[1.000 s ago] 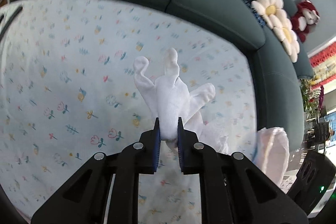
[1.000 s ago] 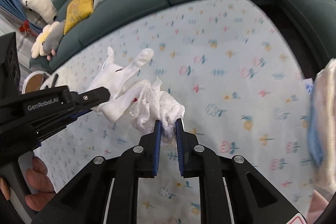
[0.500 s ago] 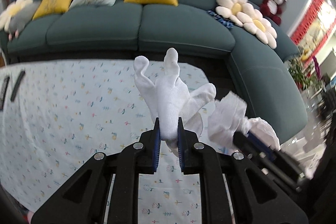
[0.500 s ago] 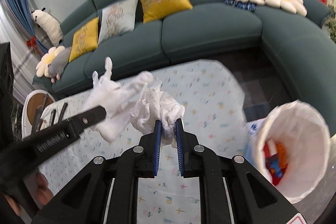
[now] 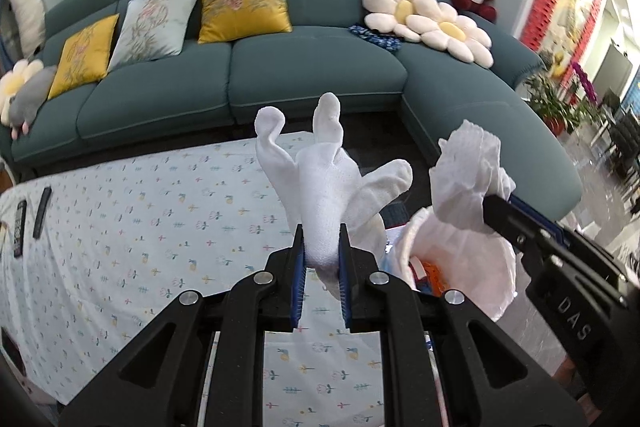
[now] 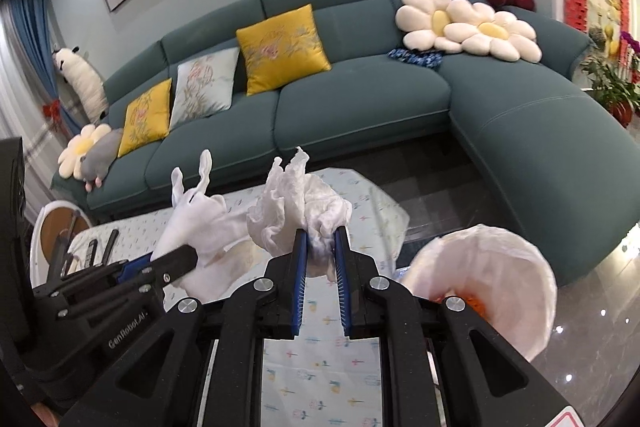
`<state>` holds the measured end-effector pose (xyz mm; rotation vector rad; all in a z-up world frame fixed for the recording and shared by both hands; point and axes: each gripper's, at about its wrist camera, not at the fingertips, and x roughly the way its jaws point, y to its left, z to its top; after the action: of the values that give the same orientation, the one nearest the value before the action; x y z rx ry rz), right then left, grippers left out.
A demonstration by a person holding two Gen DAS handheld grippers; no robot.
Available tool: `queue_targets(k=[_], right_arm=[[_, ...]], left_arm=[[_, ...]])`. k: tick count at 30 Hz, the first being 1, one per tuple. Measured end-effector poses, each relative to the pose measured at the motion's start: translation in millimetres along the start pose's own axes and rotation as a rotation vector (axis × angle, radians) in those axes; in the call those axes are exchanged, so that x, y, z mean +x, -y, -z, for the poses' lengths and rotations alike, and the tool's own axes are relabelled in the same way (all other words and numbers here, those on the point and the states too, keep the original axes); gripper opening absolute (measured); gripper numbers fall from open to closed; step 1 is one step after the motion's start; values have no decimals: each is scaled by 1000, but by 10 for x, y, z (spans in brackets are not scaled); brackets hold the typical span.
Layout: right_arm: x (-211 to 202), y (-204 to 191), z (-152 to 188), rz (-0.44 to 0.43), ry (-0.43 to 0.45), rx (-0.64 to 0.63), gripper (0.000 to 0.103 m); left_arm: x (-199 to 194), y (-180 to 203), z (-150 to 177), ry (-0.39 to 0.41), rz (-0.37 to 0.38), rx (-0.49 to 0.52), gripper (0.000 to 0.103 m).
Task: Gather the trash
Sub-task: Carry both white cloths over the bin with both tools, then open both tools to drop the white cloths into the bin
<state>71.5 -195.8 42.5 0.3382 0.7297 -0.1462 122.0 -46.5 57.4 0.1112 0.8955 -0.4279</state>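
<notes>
Both sets of jaws are clamped tight on trash and it's all airborne! Left gripper [image 5: 322, 257] pinches a white knit glove [image 5: 324, 183] by its cuff at the centre of the left wrist view, cloth fingers splayed upward. Right gripper [image 6: 321, 259] bites into a crumpled white tissue [image 6: 296, 211] dead centre of its own view, the wad bulging out above the blue pads. Each load shows in the other camera too, the tissue at centre right of the left view, the glove at centre left of the right view, so the two hang close side by side.

Below them, the floral tabletop [image 5: 140, 227] fills the lower left of the left view, with remotes [image 5: 30, 223] near its far left edge. And there's the target: a bin lined with a white bag [image 6: 492, 279], mouth open at lower right of the right view, orange scraps already inside.

The step in hand looks like the carry to the bin. To do it well, bring each load squarely over the mouth before letting go, one at a time so the grippers don't collide, and low enough that the light tissue can't drift onto the rim or the floor.
</notes>
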Motion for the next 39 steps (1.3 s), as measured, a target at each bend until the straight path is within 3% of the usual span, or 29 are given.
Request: queue_targets(k=[19,39], right_arm=[[-447,846,64,73,60,68,13],[-273,1569,148,135,21,143,13]], left_arm=[[40,987,84,2,28,161,14],[514,1581,103,-64,78,222,15]])
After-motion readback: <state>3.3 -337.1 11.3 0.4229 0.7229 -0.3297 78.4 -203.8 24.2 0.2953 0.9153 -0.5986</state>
